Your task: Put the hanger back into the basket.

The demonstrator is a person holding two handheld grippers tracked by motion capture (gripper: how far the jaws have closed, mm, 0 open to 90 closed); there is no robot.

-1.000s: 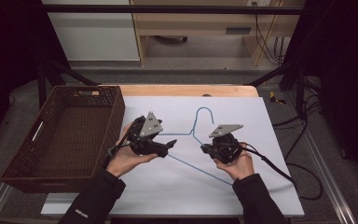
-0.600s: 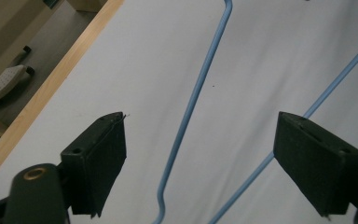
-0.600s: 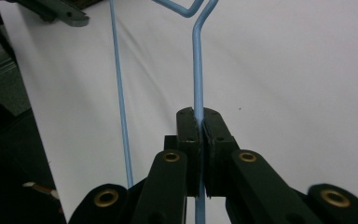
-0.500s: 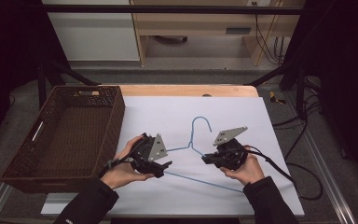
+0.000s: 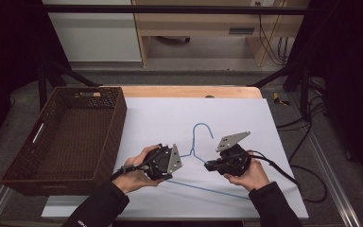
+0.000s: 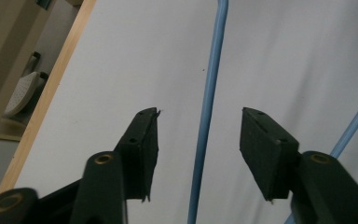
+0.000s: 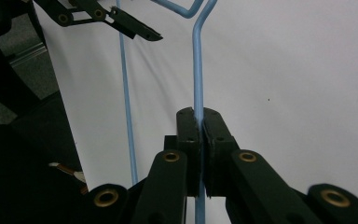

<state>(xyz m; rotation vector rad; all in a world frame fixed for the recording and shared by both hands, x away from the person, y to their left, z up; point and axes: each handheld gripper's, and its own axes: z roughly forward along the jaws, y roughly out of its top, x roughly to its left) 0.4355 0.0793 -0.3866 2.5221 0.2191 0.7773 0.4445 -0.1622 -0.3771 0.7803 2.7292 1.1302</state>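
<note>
A blue wire hanger lies on the white table top, hook pointing away from me. My right gripper is shut on the hanger's wire just below the neck; in the right gripper view the pads pinch the blue wire. My left gripper sits low at the hanger's left arm. Its jaws have just been closing, and in the left gripper view the left gripper stands open around the wire without touching it. The left gripper's jaws also appear far off.
A dark brown wicker basket stands empty at the table's left side. The white sheet stretches bare behind and right of the hanger. Cables trail off the table's right edge.
My left hand has come down and nearer to me, onto the hanger's left arm, and its jaws have narrowed around the wire. The right gripper has kept its hold.
</note>
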